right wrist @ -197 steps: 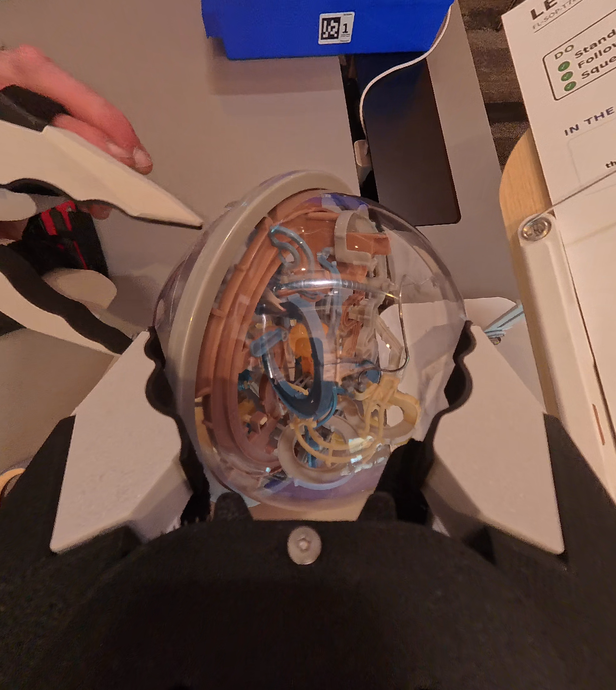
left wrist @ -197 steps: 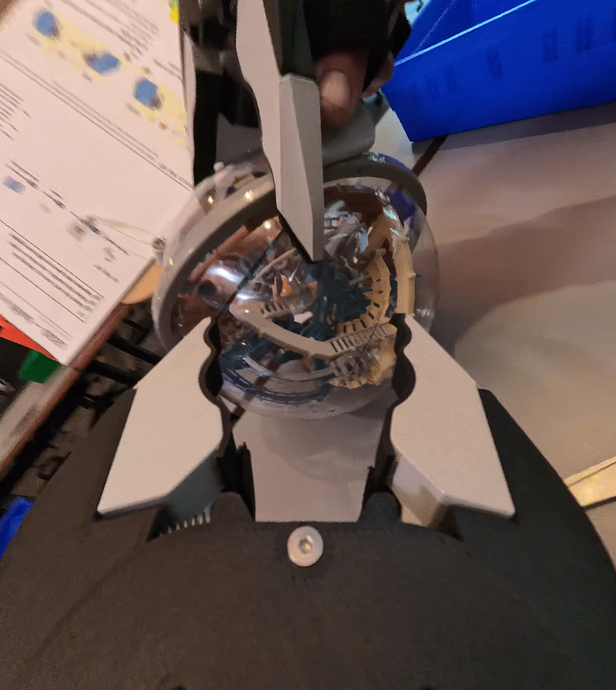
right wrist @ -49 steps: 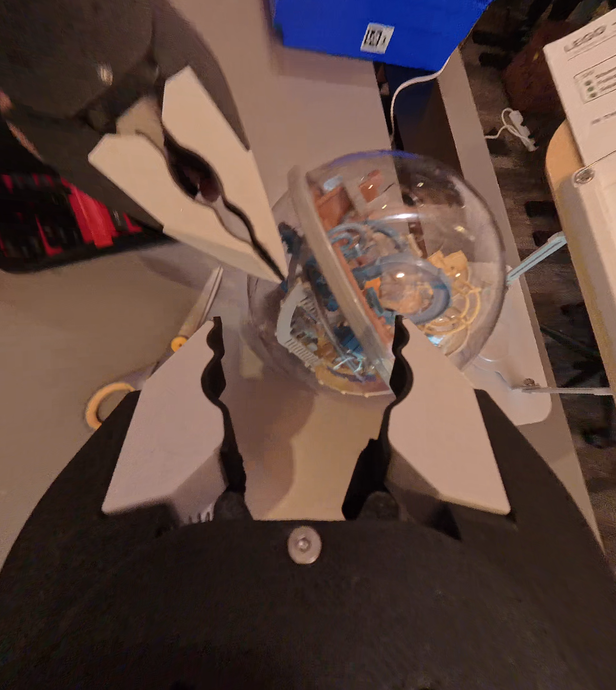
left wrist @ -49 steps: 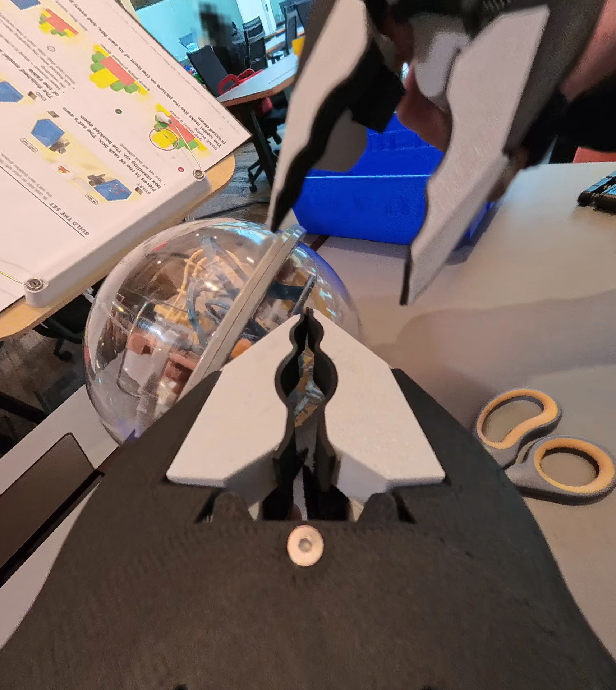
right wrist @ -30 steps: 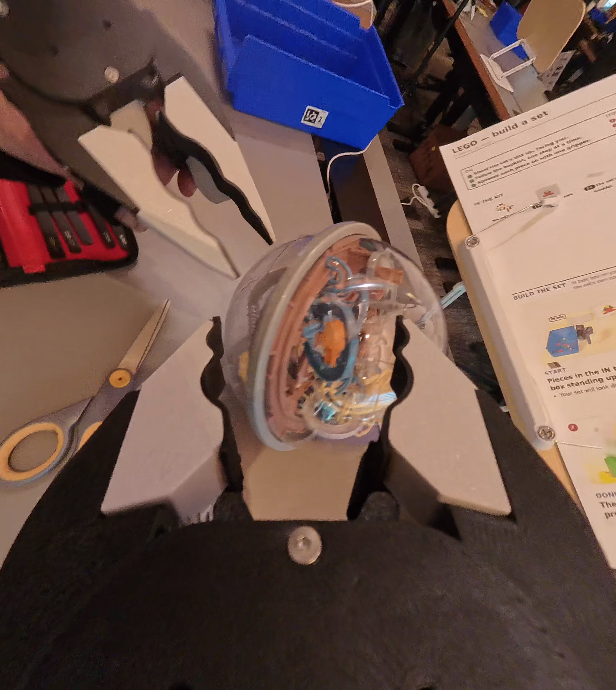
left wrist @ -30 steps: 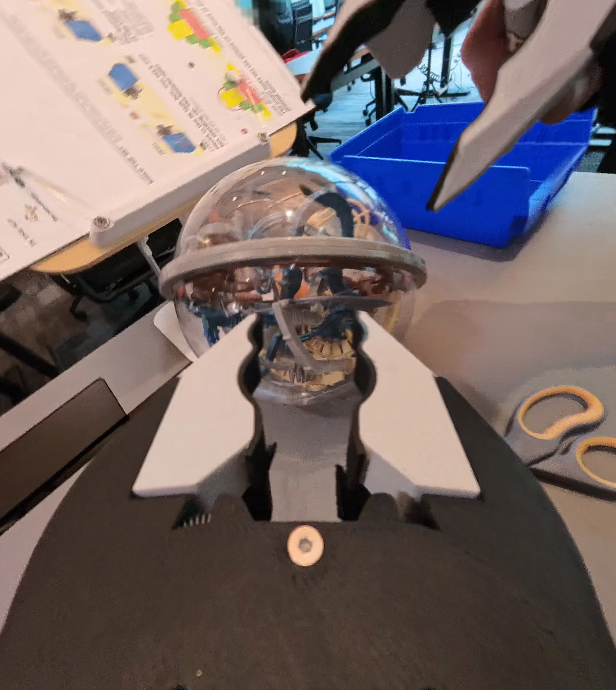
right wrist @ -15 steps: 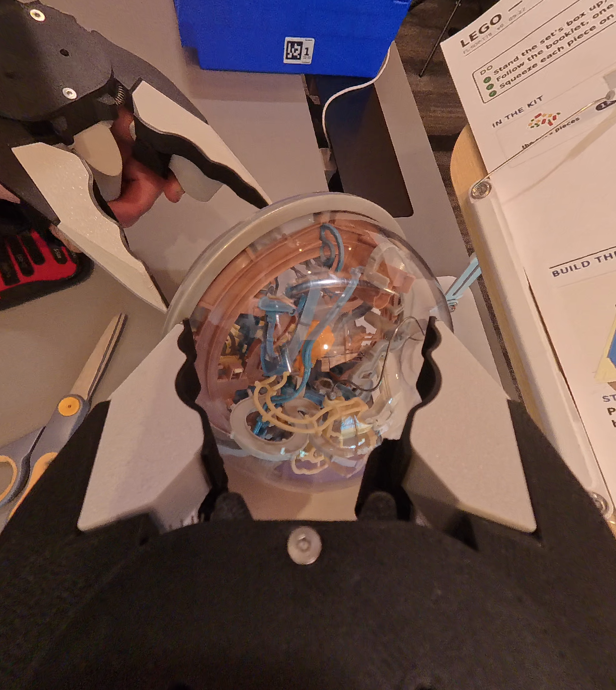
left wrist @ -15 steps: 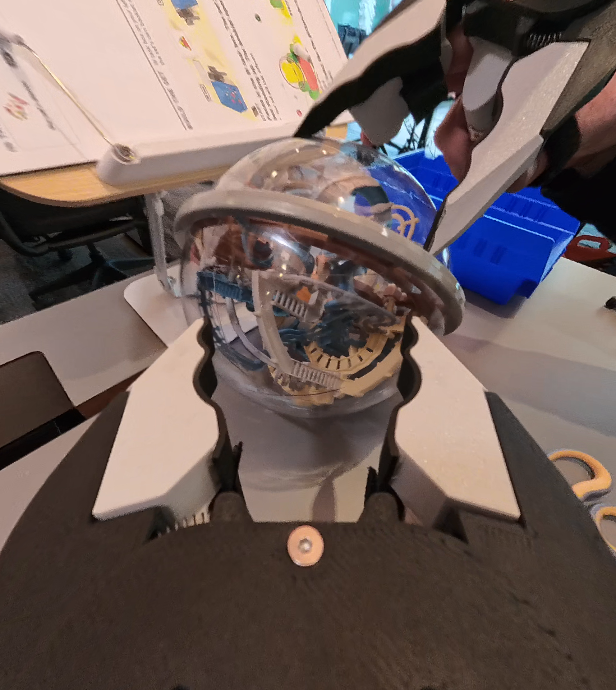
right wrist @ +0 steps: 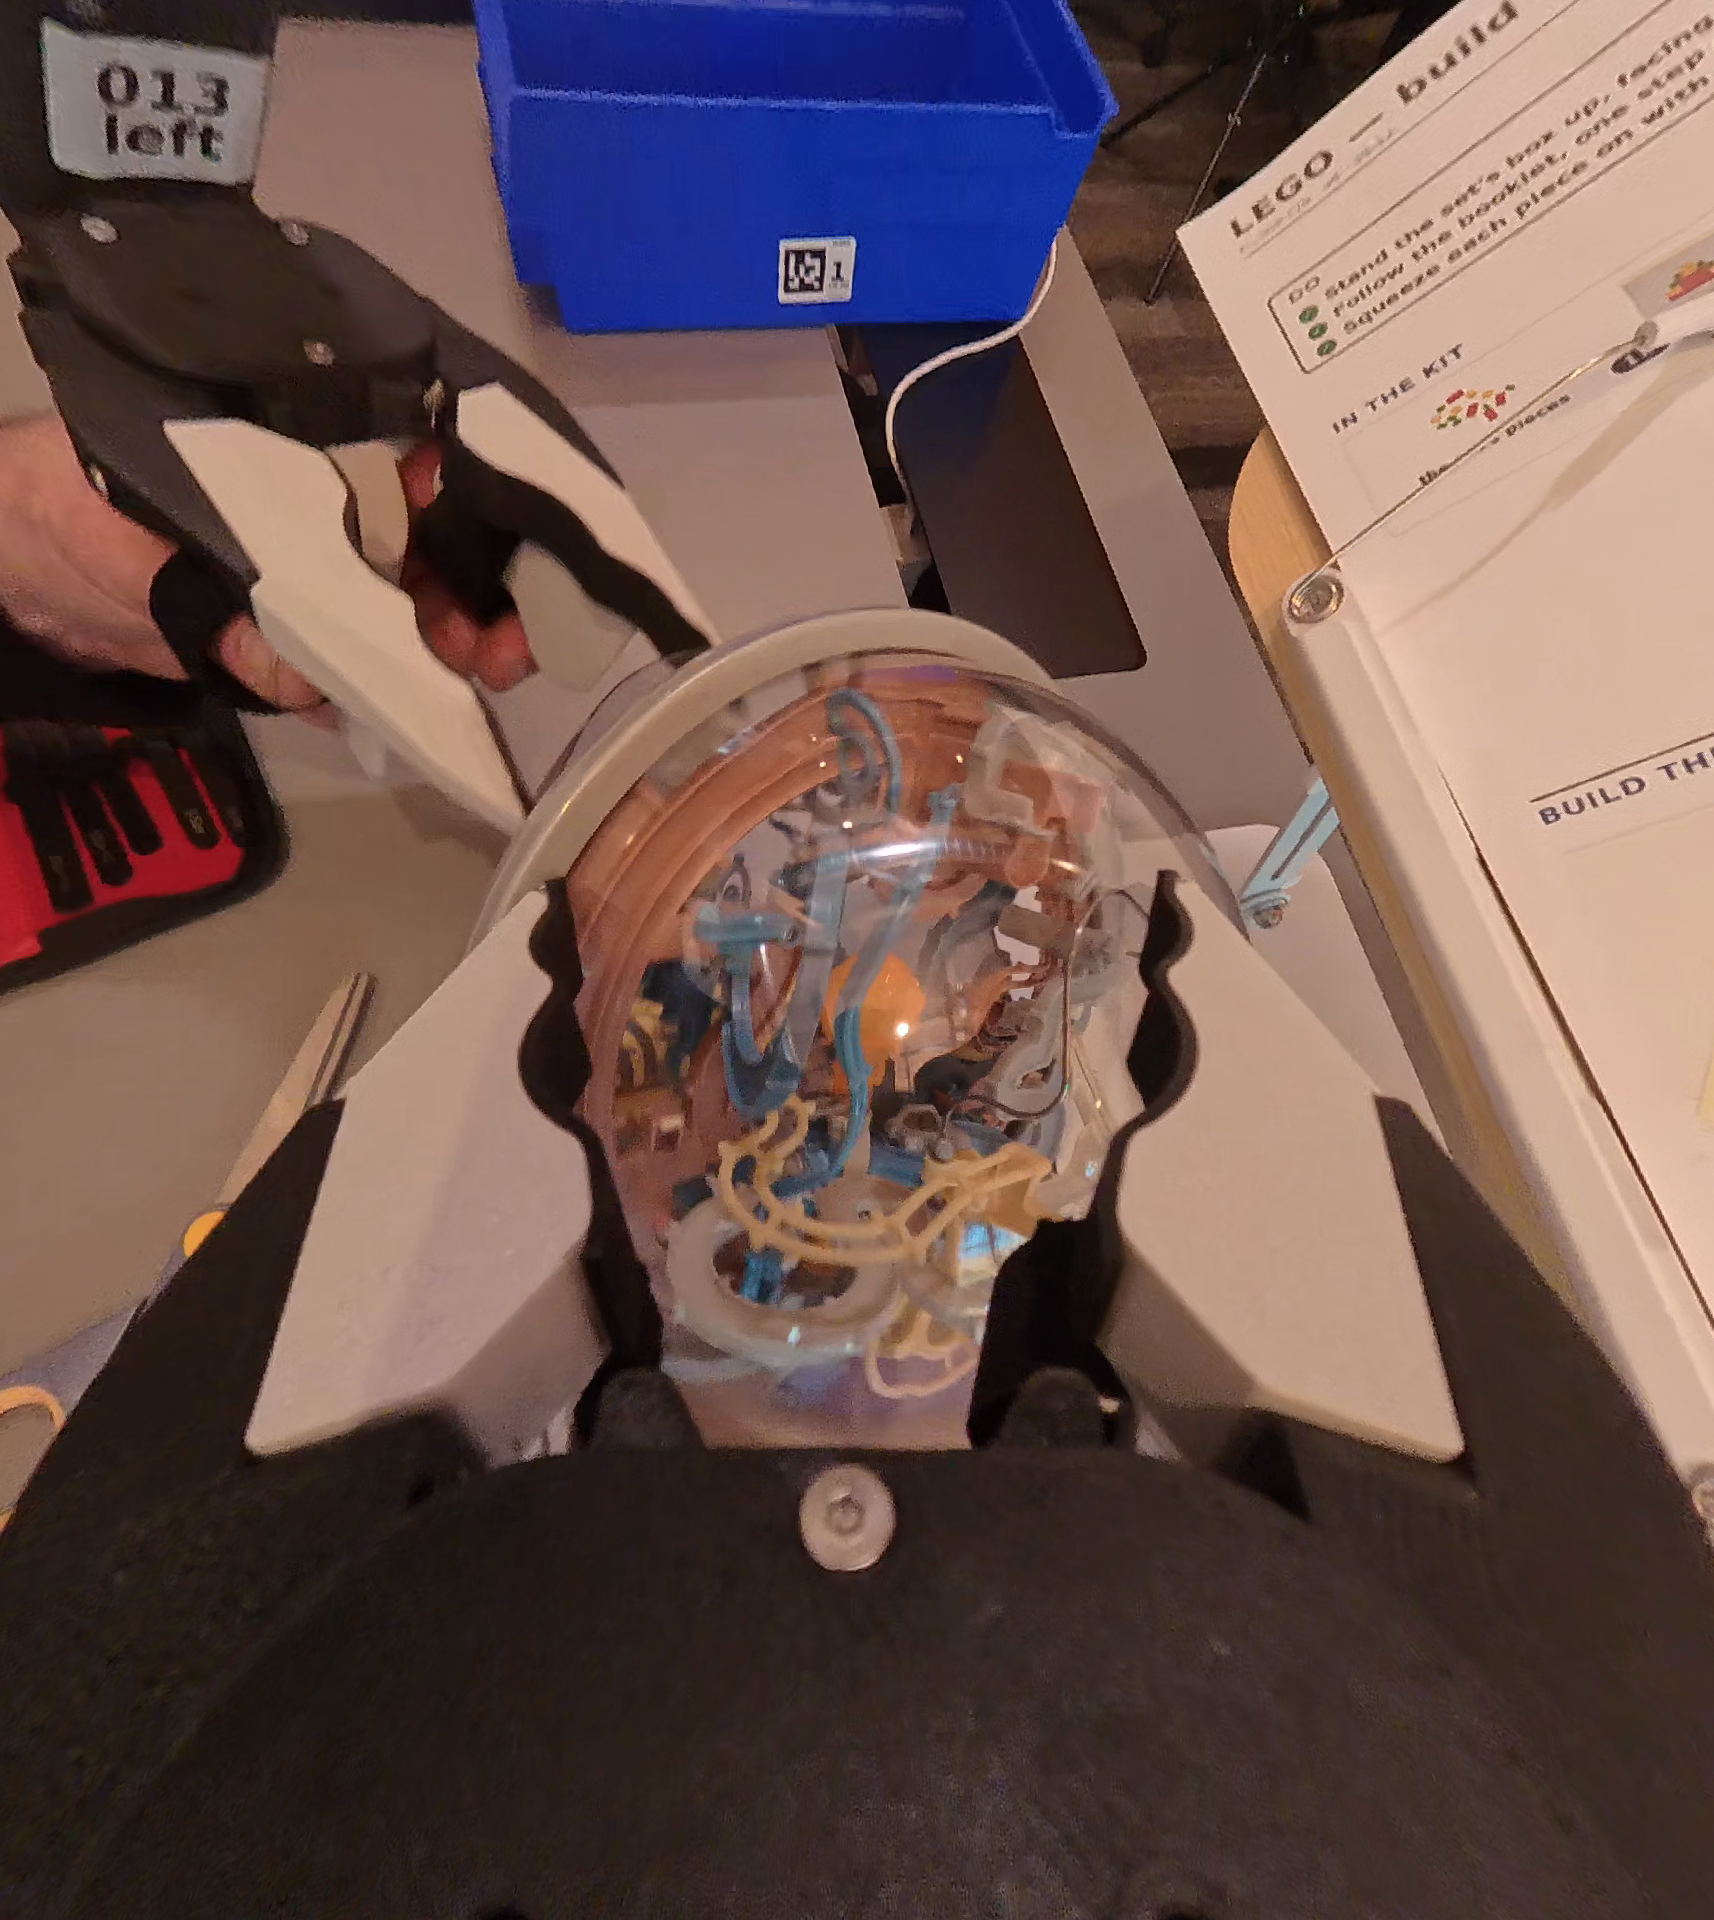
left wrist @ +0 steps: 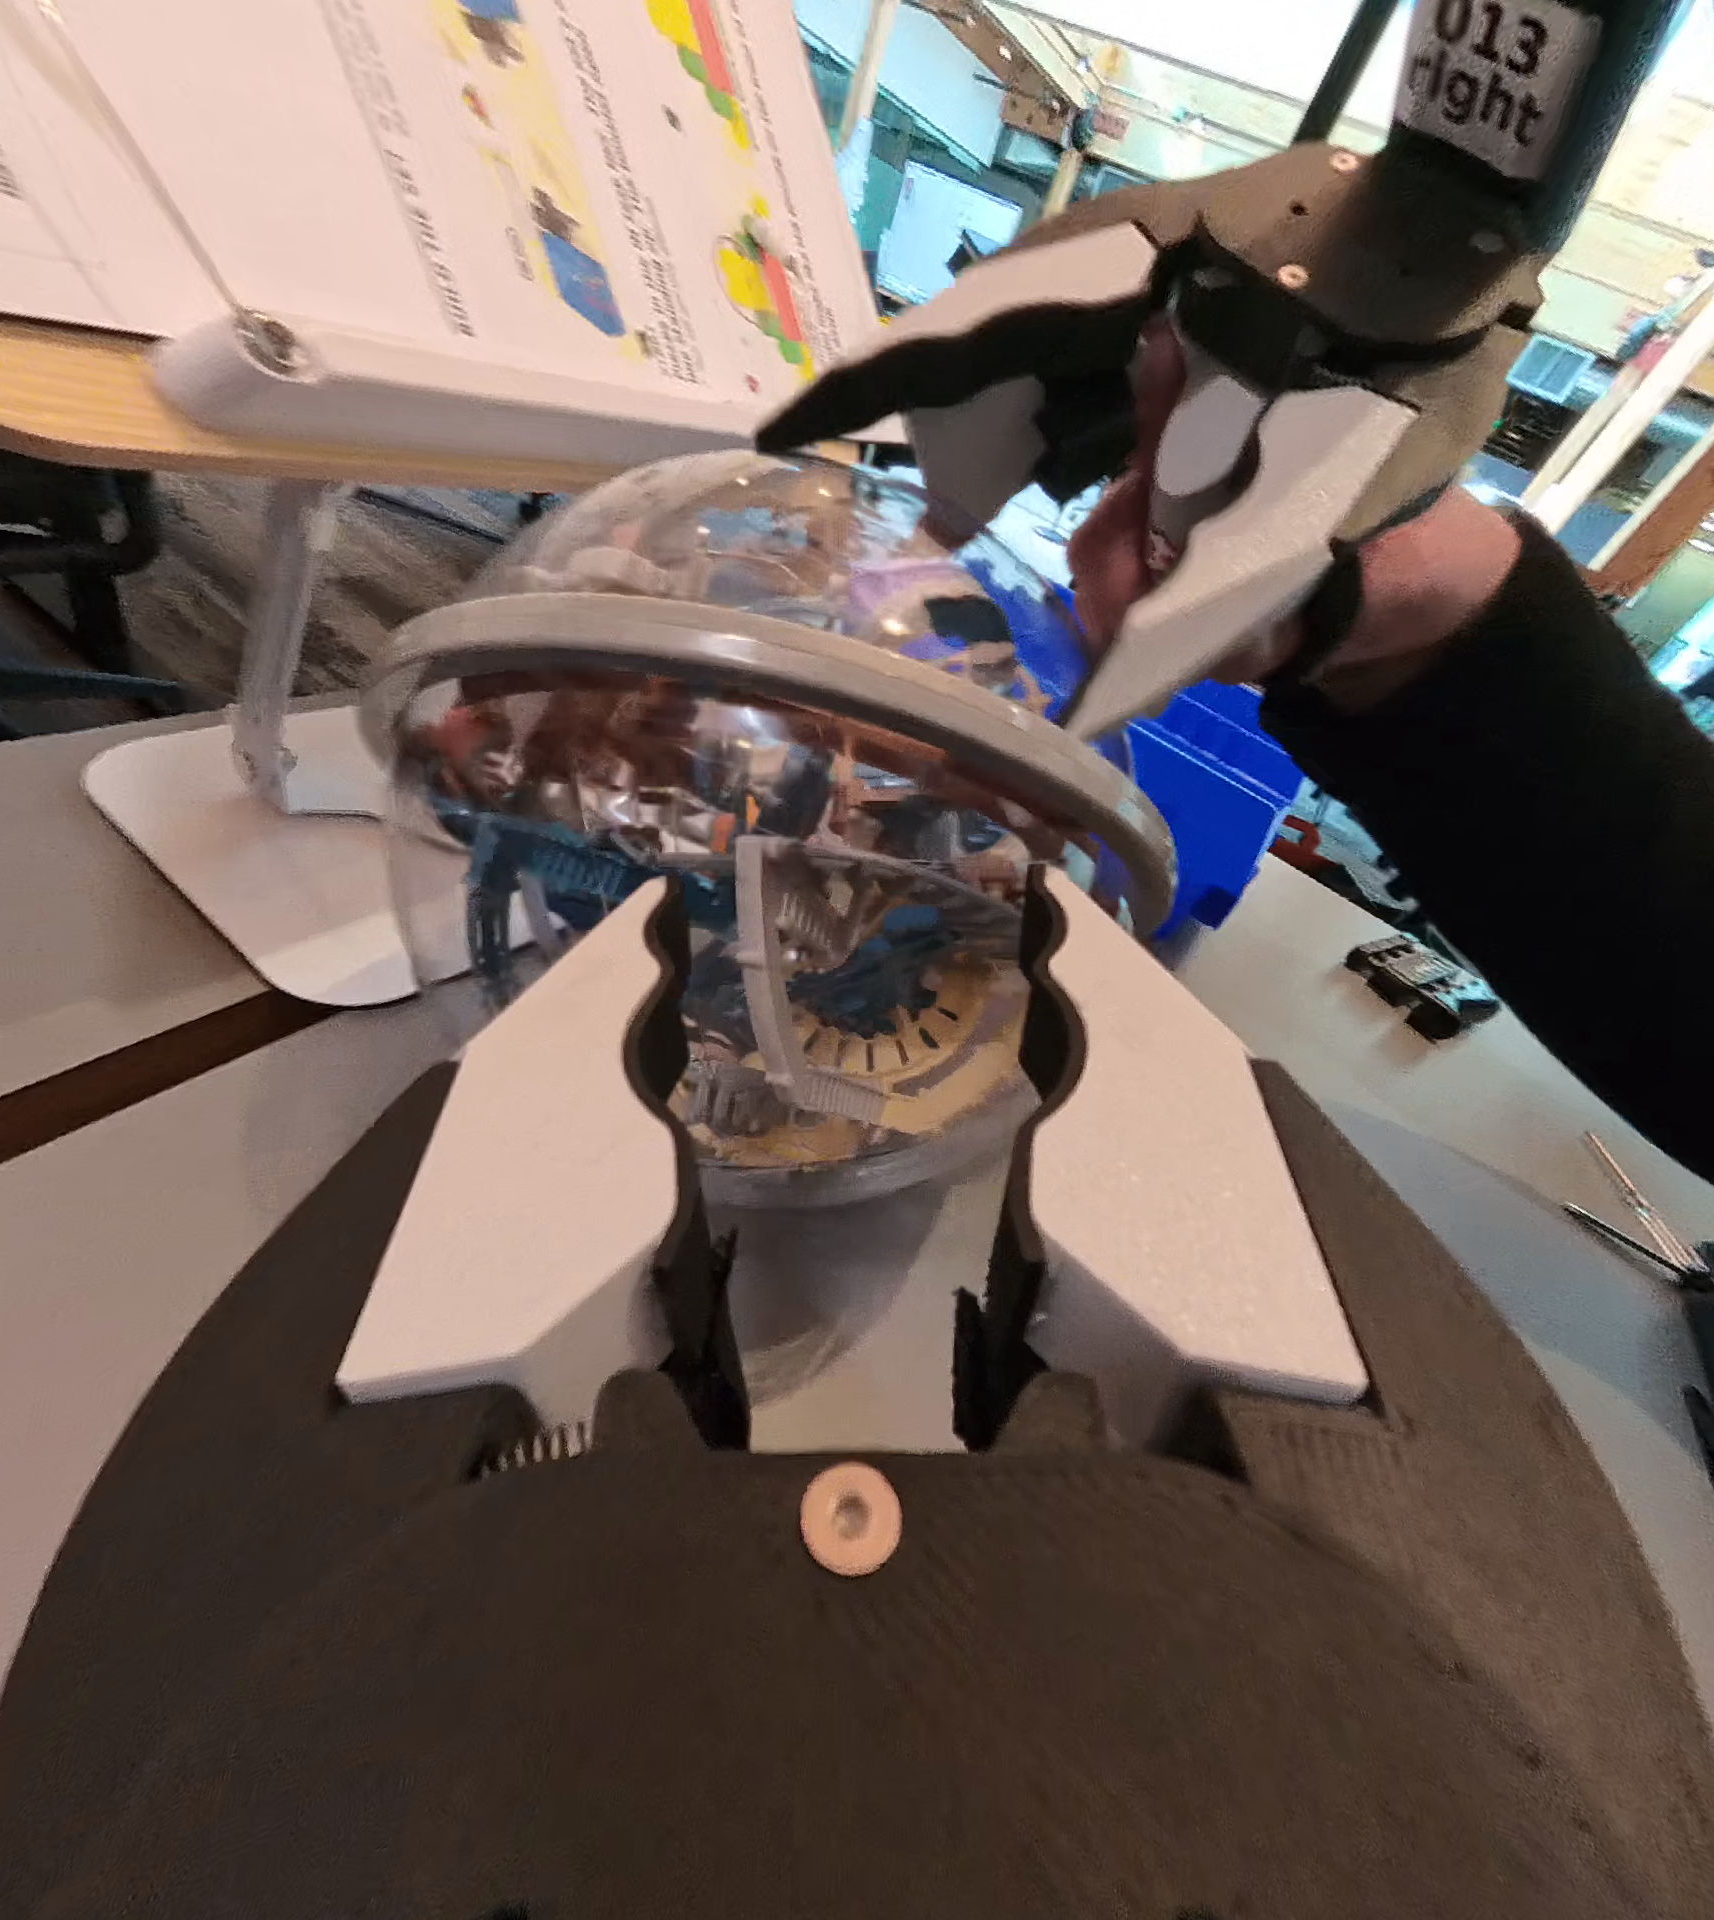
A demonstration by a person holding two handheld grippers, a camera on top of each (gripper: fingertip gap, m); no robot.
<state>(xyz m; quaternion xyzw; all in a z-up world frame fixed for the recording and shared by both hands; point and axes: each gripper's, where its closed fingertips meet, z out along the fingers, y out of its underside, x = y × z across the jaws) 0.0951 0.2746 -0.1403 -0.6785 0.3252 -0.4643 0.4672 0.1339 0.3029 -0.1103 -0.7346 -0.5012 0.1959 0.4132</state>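
A clear plastic maze ball (left wrist: 780, 790) with a grey rim and coloured tracks inside is clamped between both grippers over the grey table. My left gripper (left wrist: 853, 894) is shut on its lower half, one finger on each side. My right gripper (right wrist: 858, 894) is shut on the other dome of the ball (right wrist: 832, 1039). In the left wrist view the right gripper (left wrist: 926, 582) straddles the top dome. In the right wrist view the left gripper (right wrist: 614, 727) has its tips at the grey rim. A person's hands hold both grippers.
A white instruction board (right wrist: 1559, 623) on a stand (left wrist: 271, 644) is close beside the ball. A blue bin (right wrist: 780, 135) stands behind. Scissors (right wrist: 292, 1081) and a red and black tool case (right wrist: 53, 852) lie to the left. A dark slot (right wrist: 1019, 499) cuts the table.
The left gripper opened from shut and closed on the ball's lower half. The right gripper moved in and closed on the other dome. The ball was turned, its rim now near level in the left wrist view.
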